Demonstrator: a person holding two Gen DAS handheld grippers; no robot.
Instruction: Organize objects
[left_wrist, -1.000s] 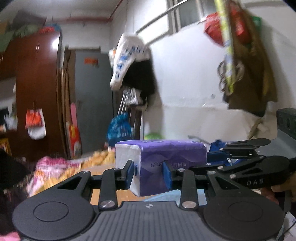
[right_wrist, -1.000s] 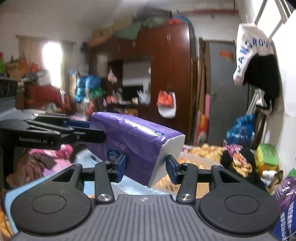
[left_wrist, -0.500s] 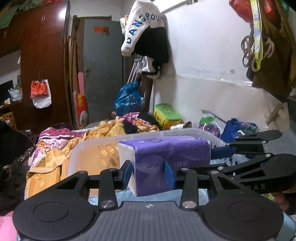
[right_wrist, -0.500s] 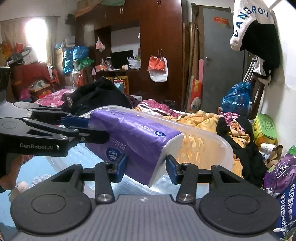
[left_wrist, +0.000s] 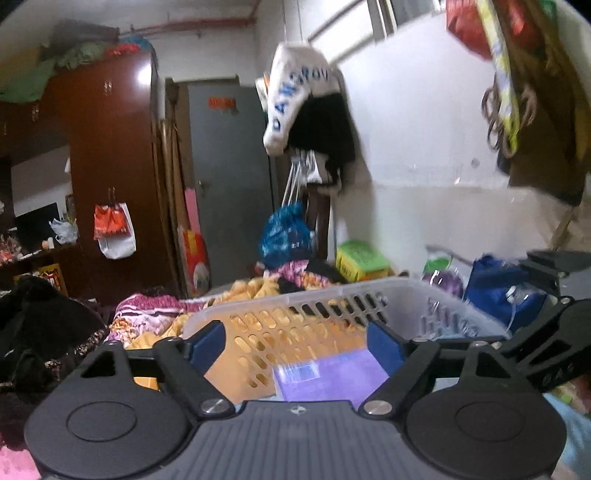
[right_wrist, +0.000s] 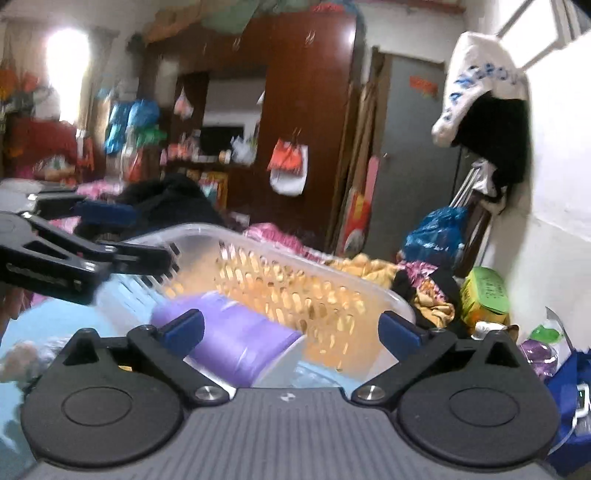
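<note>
Left wrist view
Left tongs (left_wrist: 295, 341): spread wide apart, gripping nothing.
Purple plastic-wrapped tissue pack (left_wrist: 328, 376): lies low inside the basket, below and between the blue pads (left_wrist: 207, 341), apart from both.
Translucent white perforated plastic basket (left_wrist: 424, 295): straight ahead, its slotted far wall rising behind the pack.
Right tongs (left_wrist: 543, 291): black linkage at the right edge, near the basket's right rim; from here I cannot tell how they stand.
Room: brown wooden wardrobe (left_wrist: 110, 166) at left, grey door (left_wrist: 229, 177) behind.

Right wrist view
Right tongs (right_wrist: 291, 328): spread wide apart, gripping nothing.
Tissue pack (right_wrist: 236, 341): rests tilted in the basket (right_wrist: 295, 266), just beside the left blue pad; contact unclear through blur.
Left tongs (right_wrist: 125, 236): enter from the left over the basket's near rim, fingers parted.
Green box (right_wrist: 484, 291): beside the white wall, right of the basket.
</note>
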